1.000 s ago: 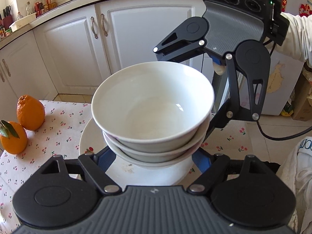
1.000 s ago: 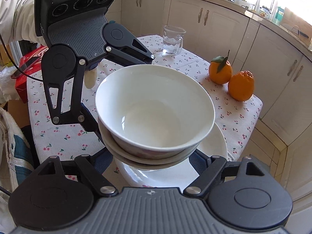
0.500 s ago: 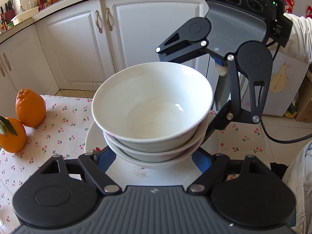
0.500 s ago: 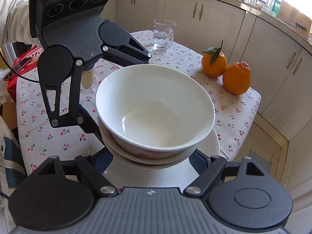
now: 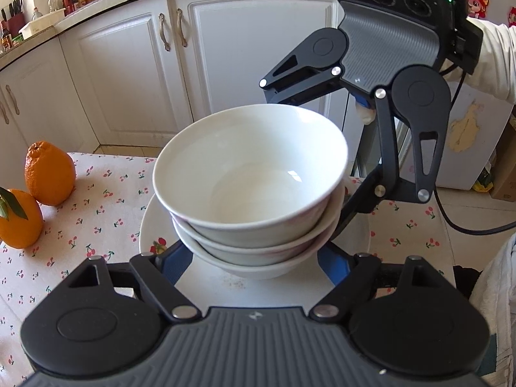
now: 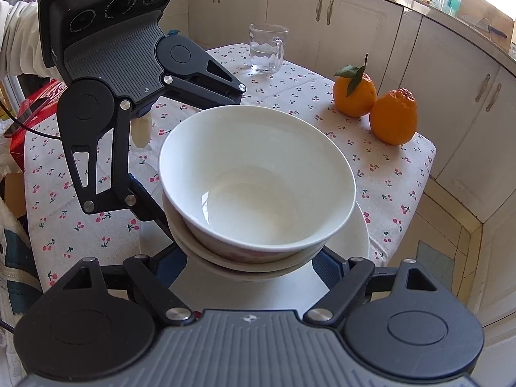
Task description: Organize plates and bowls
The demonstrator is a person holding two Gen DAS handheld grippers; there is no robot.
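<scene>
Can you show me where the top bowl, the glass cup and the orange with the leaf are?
Top white ceramic bowl [image 6: 258, 193]: right wrist view, inside wall.
Clear glass cup with handle [image 6: 265, 50]: right wrist view, front wall.
Round orange with green leaf [image 6: 358, 96]: right wrist view, front peel.

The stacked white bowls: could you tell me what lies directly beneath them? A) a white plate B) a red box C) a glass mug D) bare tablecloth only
A: the bowl stack, flanked by both grippers, sits over a wide white plate whose rim shows on the cherry-print tablecloth.
</scene>
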